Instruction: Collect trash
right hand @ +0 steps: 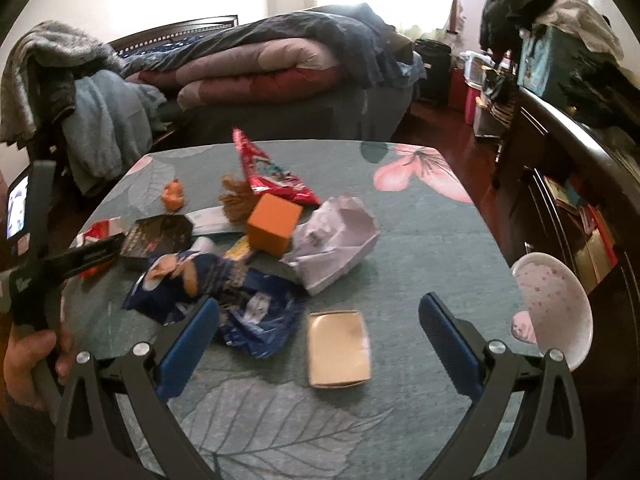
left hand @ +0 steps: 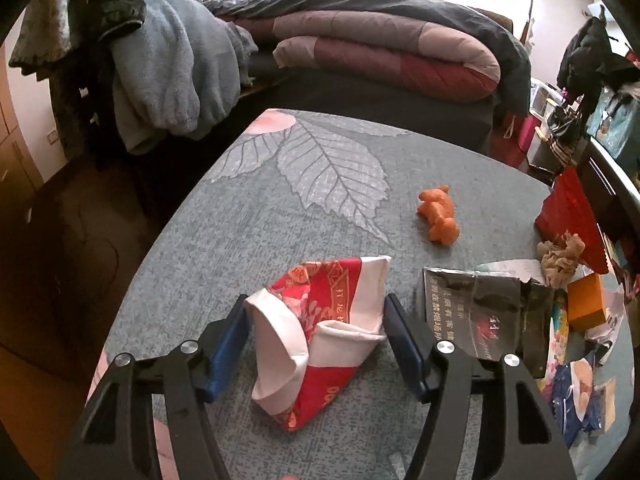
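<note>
A crumpled red and white paper pack (left hand: 320, 320) lies on the leaf-print table (left hand: 192, 248). My left gripper (left hand: 316, 300) has a blue pad against each side of it, shut on it. The right wrist view shows this gripper's dark finger (right hand: 92, 256) at the left edge, over the same pack (right hand: 100, 228). My right gripper (right hand: 319, 302) hangs open above the table, and a flat tan box (right hand: 338, 348) lies between its fingers, untouched. More litter sits mid-table: a blue snack bag (right hand: 224, 292), a black cigarette pack (right hand: 160, 236), an orange box (right hand: 274, 224), a white crumpled paper (right hand: 336, 240) and a red wrapper (right hand: 276, 180).
An orange clay figure (left hand: 438, 216) and a tan wad (left hand: 560, 256) lie further back. A pink-speckled white dish (right hand: 556, 308) sits at the table's right edge. A bed with folded quilts (left hand: 384, 52) stands behind, a chair draped in clothes (left hand: 160, 68) to the left. A hand (right hand: 28, 360) holds the left tool.
</note>
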Motion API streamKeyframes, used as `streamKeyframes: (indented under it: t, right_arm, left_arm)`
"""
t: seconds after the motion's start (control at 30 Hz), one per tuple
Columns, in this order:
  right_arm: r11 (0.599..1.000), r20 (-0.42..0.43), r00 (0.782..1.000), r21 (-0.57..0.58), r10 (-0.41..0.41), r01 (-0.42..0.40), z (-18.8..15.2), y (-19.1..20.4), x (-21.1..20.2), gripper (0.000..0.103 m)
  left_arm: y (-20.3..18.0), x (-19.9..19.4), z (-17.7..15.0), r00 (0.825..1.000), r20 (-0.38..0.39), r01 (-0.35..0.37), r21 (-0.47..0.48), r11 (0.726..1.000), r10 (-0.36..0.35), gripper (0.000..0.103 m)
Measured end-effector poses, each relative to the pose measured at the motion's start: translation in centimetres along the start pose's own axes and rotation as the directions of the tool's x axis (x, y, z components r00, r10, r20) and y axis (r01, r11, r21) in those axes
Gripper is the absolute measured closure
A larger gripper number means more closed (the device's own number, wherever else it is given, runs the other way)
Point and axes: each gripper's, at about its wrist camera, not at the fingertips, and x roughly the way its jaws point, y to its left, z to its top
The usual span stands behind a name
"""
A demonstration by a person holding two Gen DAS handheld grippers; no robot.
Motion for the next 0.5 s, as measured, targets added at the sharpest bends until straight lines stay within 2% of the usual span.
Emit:
streamKeyframes:
  t: [0.27,0.4,0.5]
  right_arm:
    - [0.992,-0.044,0.997,0.103,0.071,-0.066,3.2,-1.9,3.3,0.003]
    - [0.982,-0.026,0.985,0.085,0.170,-0.168,4.6,0.3,3.3,0.004]
    - [0.979,-0.025,0.980,0.060,0.196,-0.194,5.3,2.2,4.2,0.004]
  left_arm:
    - [1.2,-3.7,0.5,0.991,0.131,-0.010,-0.060,0.998,0.018,0.037]
    - [1.7,-5.6,0.6,0.984,0.180,0.013,-0.078,0.997,0.001,0.037]
    - [1.7,-6.6,0.6,0.979,0.203,0.017,-0.074,0.997,-0.002,0.036]
